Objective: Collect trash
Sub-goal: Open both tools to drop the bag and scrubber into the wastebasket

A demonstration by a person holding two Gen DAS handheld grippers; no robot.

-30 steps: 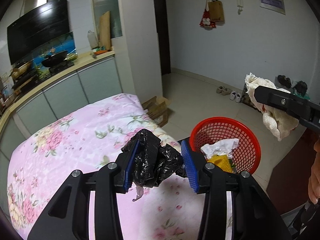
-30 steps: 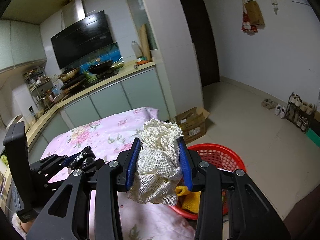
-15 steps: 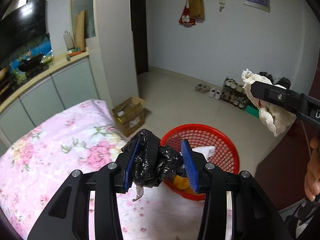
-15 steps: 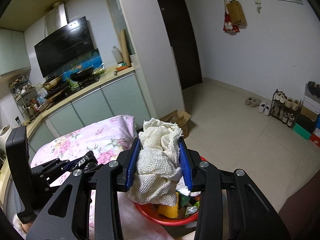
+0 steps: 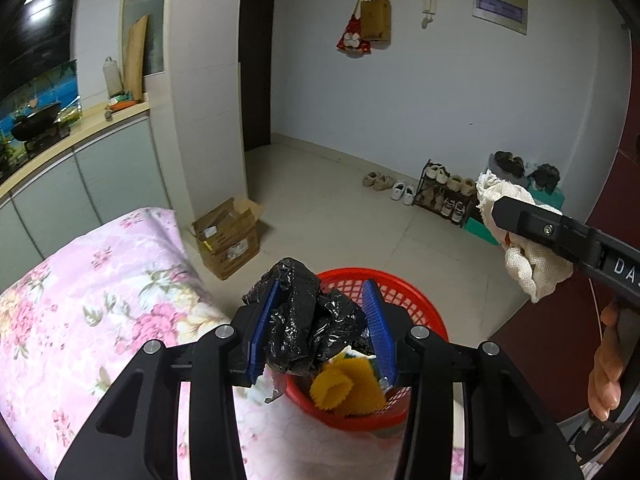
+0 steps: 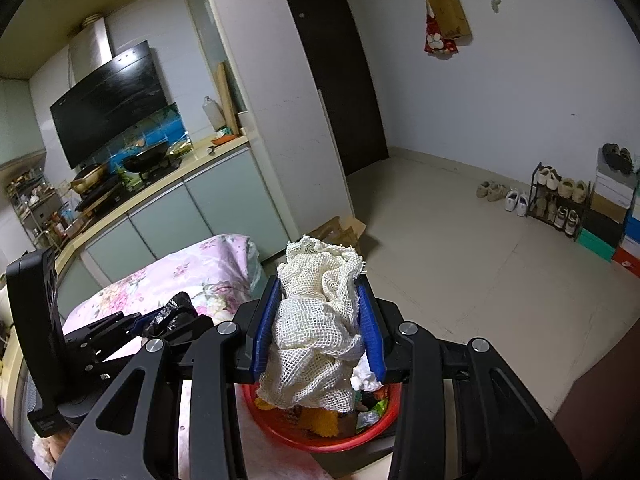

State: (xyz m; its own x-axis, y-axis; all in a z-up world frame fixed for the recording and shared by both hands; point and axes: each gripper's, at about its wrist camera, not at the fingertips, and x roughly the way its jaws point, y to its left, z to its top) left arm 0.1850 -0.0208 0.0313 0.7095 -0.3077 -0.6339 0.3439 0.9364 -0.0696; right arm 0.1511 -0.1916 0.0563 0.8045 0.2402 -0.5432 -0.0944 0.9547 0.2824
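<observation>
My left gripper [image 5: 318,326] is shut on a crumpled black plastic bag [image 5: 308,324], held over the near rim of the red mesh basket [image 5: 416,308]. The basket holds yellow crinkled trash [image 5: 344,386] and other scraps. My right gripper [image 6: 318,326] is shut on a wad of cream mesh cloth [image 6: 316,328], held above the same basket [image 6: 320,436]. The right gripper with the cloth [image 5: 524,256] shows at the right of the left wrist view. The left gripper with the bag [image 6: 168,314] shows at the left of the right wrist view.
The basket stands at the edge of a table with a pink floral cloth [image 5: 92,304]. A cardboard box [image 5: 228,236] sits on the floor by a white pillar. A shoe rack [image 5: 444,196] stands against the far wall. Kitchen counter [image 6: 160,192] behind.
Both grippers have swung right with their loads, from over the floral cloth to over the red basket. Both stay shut.
</observation>
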